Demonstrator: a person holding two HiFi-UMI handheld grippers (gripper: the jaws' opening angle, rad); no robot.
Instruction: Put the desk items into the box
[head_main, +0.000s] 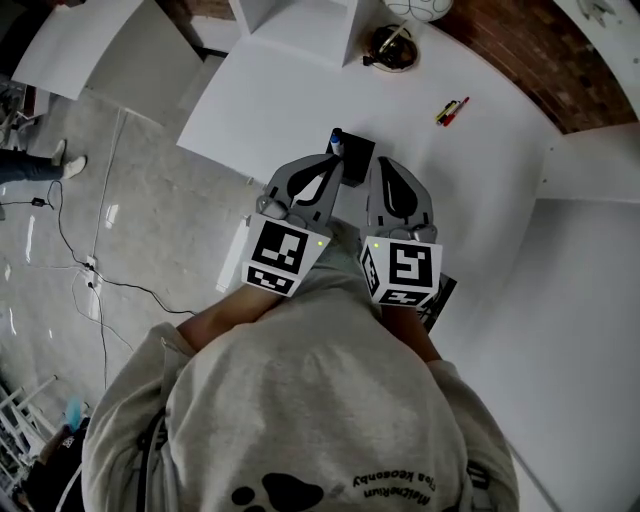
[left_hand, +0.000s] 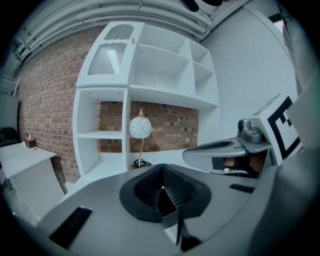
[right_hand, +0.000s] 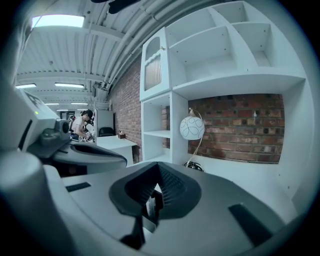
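I'm looking down on the white worktop (head_main: 290, 100), with the black box (head_main: 356, 158) by its near edge. I'm holding the left claw (head_main: 333, 168) and right claw (head_main: 378, 170) side by side, each pinching closed on a thin wall of the box. Two pens (head_main: 452, 110) are lying well apart from it.

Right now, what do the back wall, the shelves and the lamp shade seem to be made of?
Wall: red-brown brick, rough and matte, pale mortar lines showing.
Shelves: smooth white boards, probably painted wood or laminate.
Lamp shade: white globe with thin looping lines, perhaps glass or ceramic; unclear.
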